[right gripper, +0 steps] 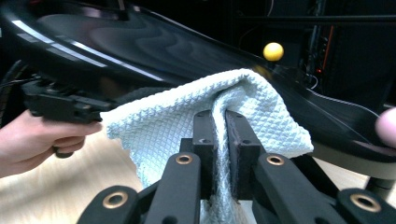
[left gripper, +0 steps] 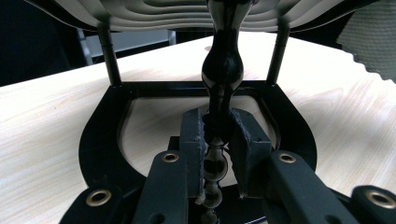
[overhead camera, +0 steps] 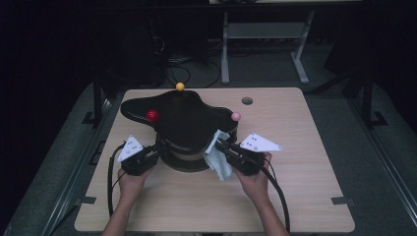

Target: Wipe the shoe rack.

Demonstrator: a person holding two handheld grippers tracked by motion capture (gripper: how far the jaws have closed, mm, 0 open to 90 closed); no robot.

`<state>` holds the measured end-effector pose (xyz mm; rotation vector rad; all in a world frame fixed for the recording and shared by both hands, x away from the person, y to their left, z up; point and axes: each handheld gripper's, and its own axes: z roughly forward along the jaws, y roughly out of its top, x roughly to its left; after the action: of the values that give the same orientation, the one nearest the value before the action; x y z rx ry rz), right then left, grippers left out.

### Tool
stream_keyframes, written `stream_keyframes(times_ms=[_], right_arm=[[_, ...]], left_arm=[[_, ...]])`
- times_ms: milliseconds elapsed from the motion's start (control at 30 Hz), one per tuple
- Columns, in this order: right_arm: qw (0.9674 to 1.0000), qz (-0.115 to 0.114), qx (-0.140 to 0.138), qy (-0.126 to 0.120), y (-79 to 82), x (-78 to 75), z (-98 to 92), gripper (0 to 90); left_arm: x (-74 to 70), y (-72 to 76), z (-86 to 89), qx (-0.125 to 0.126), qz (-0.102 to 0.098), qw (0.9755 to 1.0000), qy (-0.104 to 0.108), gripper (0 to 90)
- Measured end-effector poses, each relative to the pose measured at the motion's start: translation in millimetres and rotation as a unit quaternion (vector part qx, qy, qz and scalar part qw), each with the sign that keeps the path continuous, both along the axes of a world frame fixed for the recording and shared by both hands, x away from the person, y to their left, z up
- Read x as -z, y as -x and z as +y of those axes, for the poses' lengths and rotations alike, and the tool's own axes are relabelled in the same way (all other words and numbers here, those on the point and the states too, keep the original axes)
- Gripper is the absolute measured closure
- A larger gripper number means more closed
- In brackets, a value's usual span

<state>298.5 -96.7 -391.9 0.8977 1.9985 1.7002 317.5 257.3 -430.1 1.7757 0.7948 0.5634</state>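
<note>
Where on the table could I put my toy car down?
The right side of the table, past the right tool and its cloth, is bare. So is the front strip between the arms. The middle is crowded: black stand, both tools, balls.

Pale waffle-weave cloth (right gripper: 187, 126) draped against glossy black stand's (overhead camera: 187, 118) rim

We hold our left gripper (overhead camera: 156, 151) at seven o'clock and right gripper (overhead camera: 220, 143) at five, jaws clamped, forearms converging.
</note>
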Motion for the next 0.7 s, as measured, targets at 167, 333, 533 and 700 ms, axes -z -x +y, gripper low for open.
stream_keyframes(times_ms=[167, 333, 533, 700], right_arm=[[1.0, 0.006, 0.0, 0.001, -3.8, -0.9, 0.0, 83.3], [1.0, 0.005, -0.005, -0.003, -1.0, -2.4, 2.0, 83.4], [0.9999, 0.001, -0.011, 0.001, 4.0, -6.0, 2.6, 83.6], [0.9999, -0.003, -0.016, 0.003, 5.6, -7.9, 4.0, 83.7]], left_arm=[[0.6, 0.6, -0.8, -0.003, -0.001, 1.0, 0.002, 75.7], [0.3, 0.8, -2.1, 0.001, -0.002, 1.0, 0.0, 75.8], [0.0, 0.8, -3.9, 0.004, -0.005, 1.0, -0.006, 75.9], [0.1, 0.1, -3.6, 0.003, -0.007, 0.9999, -0.007, 75.8]])
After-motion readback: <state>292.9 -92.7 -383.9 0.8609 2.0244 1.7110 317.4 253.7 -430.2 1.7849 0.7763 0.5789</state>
